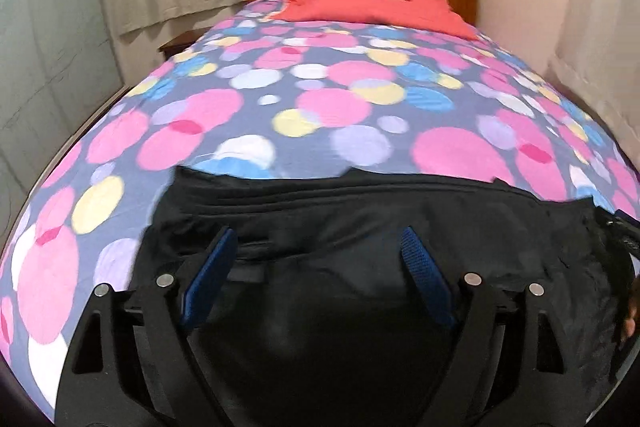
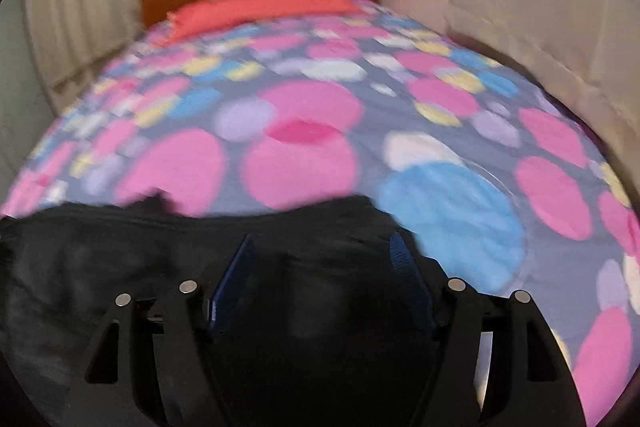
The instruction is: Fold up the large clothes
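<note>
Garment: black clothing (image 1: pixel 360 211) lies spread across the bed's (image 1: pixel 320 99) near end (dotted cover).
Left hand-held gripper (image 1: pixel 316 259): angled down over it, jaws apart, grasping nothing.
Right hand-held gripper (image 2: pixel 324 267): likewise released.
</note>
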Demonstrator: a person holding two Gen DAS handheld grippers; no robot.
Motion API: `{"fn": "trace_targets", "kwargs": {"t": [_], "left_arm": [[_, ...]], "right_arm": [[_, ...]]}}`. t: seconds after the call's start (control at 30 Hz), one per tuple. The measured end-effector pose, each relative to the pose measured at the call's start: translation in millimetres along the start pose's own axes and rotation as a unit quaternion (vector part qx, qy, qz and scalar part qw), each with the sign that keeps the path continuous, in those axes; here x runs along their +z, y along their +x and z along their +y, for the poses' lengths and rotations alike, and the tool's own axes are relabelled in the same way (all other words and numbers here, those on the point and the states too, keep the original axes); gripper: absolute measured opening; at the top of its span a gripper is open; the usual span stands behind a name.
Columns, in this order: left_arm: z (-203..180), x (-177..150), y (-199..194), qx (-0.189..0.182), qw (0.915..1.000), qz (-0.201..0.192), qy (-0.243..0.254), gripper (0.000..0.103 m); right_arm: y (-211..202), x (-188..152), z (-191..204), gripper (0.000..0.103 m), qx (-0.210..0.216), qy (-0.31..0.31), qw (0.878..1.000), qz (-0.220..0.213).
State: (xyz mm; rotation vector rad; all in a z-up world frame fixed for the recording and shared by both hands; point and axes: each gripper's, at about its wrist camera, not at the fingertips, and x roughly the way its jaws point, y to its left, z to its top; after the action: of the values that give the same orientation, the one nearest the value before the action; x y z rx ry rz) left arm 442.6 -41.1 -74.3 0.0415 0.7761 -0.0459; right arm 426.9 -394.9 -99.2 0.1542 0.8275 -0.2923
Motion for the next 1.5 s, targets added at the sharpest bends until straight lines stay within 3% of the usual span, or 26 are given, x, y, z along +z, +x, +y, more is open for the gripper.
{"fn": "trace_targets", "kwargs": {"t": [0.07,0.1,0.17,0.23,0.3,0.4,0.5,0.6,0.67,0.77,0.97,1.13,1.27,1.33,1.5], "left_arm": [[-6.8,-4.2,16.1,0.006,0.9998,0.016,0.002,0.084],[-6.2,-8.2,25.1,0.012,0.9996,0.026,0.0,0.084],[2.3,-20.4,48.8,0.02,0.998,0.058,-0.013,0.085],[11.1,-23.6,48.1,0.008,0.9981,0.055,-0.027,0.085],[11.6,-17.7,34.5,0.015,0.9987,0.044,-0.019,0.085],[3.8,-5.4,9.0,0.004,0.9999,-0.003,-0.011,0.085],[-20.2,2.4,0.5,-0.019,0.9996,-0.016,0.011,0.085],[-44.4,-2.6,11.5,-0.011,0.9988,-0.005,0.046,0.085],[-47.5,-11.4,28.1,0.015,0.9988,0.016,0.044,0.083],[-27.3,-22.2,55.5,-0.015,0.9982,0.057,-0.009,0.085],[-35.6,-32.5,65.7,0.015,0.9988,0.046,0.01,0.086],[-14.8,-29.8,30.4,-0.019,0.9984,0.054,0.002,0.085],[31.8,-41.2,-17.5,0.018,0.9998,0.01,-0.007,0.085],[66.6,-53.2,-30.2,0.028,0.9983,0.016,-0.049,0.085],[122.9,-94.1,-62.0,0.024,0.9892,0.027,-0.142,0.086]], "right_arm": [[27.6,-11.7,-13.5,0.07,-0.002,0.011,0.999,0.044],[40.4,-18.5,-20.9,0.072,0.017,0.029,0.998,0.058],[44.7,-19.9,-23.4,0.074,0.019,0.042,0.997,0.056],[39.0,-15.7,-16.9,0.074,0.0,0.029,0.998,0.054],[13.0,-9.1,-8.1,0.074,-0.026,0.021,0.999,0.008],[-29.7,-0.9,24.6,0.074,0.022,0.006,0.999,-0.045],[-47.8,-1.4,82.4,0.074,0.091,-0.044,0.993,-0.056],[-43.1,-12.0,130.4,0.074,0.125,-0.087,0.987,-0.039],[-28.3,-22.8,150.2,0.069,0.108,-0.11,0.988,-0.018],[1.7,-40.8,157.0,0.069,0.098,-0.118,0.988,0.026],[14.8,-48.5,154.4,0.072,0.096,-0.105,0.99,0.013],[-18.8,-40.2,122.1,0.071,0.117,-0.071,0.991,0.007],[-55.0,-49.0,57.8,0.072,0.034,-0.07,0.997,-0.025],[-55.8,-57.4,34.0,0.072,-0.006,-0.073,0.997,-0.015],[-77.6,-93.5,-33.7,0.073,0.015,-0.001,1.0,0.001]]}}
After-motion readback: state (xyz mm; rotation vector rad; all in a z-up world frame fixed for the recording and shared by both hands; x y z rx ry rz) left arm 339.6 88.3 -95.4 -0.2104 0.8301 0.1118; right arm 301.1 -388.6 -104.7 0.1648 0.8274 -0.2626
